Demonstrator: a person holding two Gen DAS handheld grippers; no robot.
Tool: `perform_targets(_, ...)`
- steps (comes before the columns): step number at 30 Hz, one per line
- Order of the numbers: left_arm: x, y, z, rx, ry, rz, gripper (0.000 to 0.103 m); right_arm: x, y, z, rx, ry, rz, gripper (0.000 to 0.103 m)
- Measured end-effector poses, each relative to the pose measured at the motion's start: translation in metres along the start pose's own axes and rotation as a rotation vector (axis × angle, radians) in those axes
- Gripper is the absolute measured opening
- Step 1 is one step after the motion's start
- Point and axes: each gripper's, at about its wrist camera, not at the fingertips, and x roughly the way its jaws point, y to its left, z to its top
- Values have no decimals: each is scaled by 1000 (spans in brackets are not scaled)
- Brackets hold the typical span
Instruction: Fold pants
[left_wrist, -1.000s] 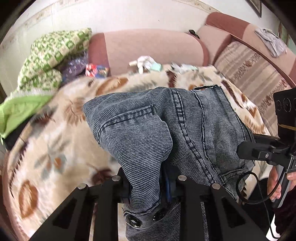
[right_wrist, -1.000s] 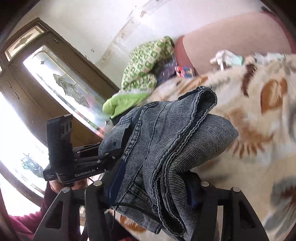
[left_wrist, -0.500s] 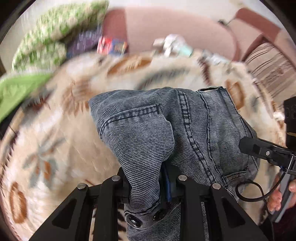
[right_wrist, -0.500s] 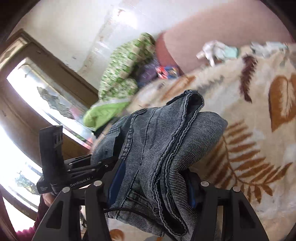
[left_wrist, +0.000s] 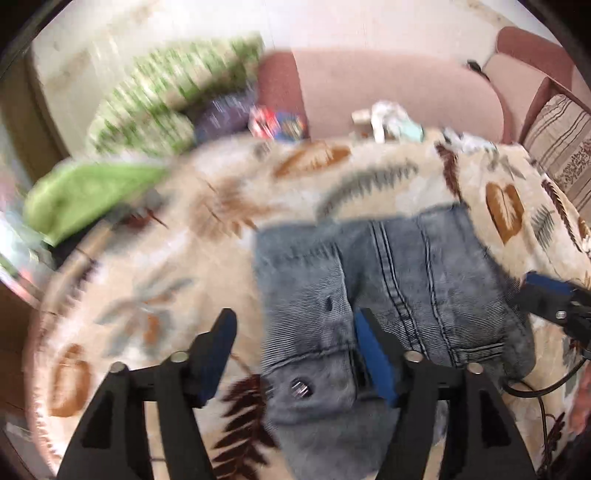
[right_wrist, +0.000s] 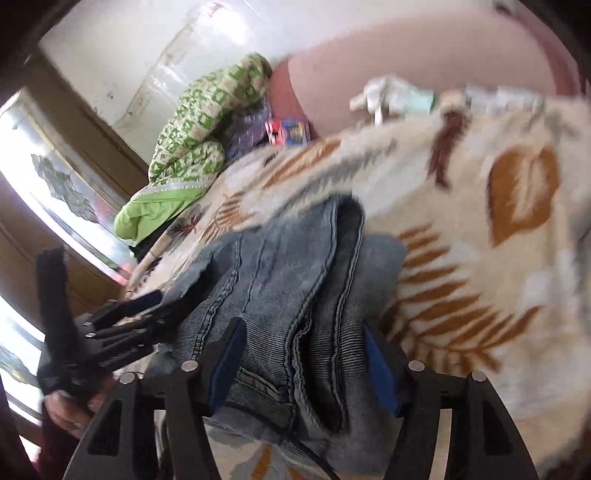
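One pair of pants, two tongs, one leaf-print blanket, one green quilt.

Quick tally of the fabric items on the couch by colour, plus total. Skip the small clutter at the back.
Grey-blue: 1, folded denim pants
Cream with brown leaf print: 1, fleece blanket under the pants
Green-and-white patterned: 1, quilted bundle
Plain lime green: 1, cloth
Total: 4
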Motion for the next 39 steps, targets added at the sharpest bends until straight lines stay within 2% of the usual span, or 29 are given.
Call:
perform_targets(3, -43, -3, 0, 9, -92, 38, 78, -43, 25, -3, -103, -126, -50, 77)
perform_targets(7, -96, -2, 1, 6, -203, 60, 82, -97, 53, -22, -155, -264, -56, 79)
perform_targets(11, -139, -3, -1, 4, -289, 67, 84, -131, 81, -35, -200, -325, -67, 80)
perform_targets(16, -179, -6, -11, 13, -359, 84, 87, -172, 103, -48, -218, -374, -76, 80)
perform_targets(22, -217, 2, -26, -30, -407, 69, 103, -196, 117, -58, -213, -405, -71, 81)
perform_targets(29, -229, 5, -49, -2, -438, 107, 103, -198, 129, -69, -228, -381, -69, 81)
perform_targets(36, -241, 18, -61, -21, -482, 77, 103, -187, 139, -79, -256, -340, -67, 81)
perform_targets(39, -244, 23, -63, -35, -503, 93, 103, -184, 138, -81, -246, -328, -53, 81)
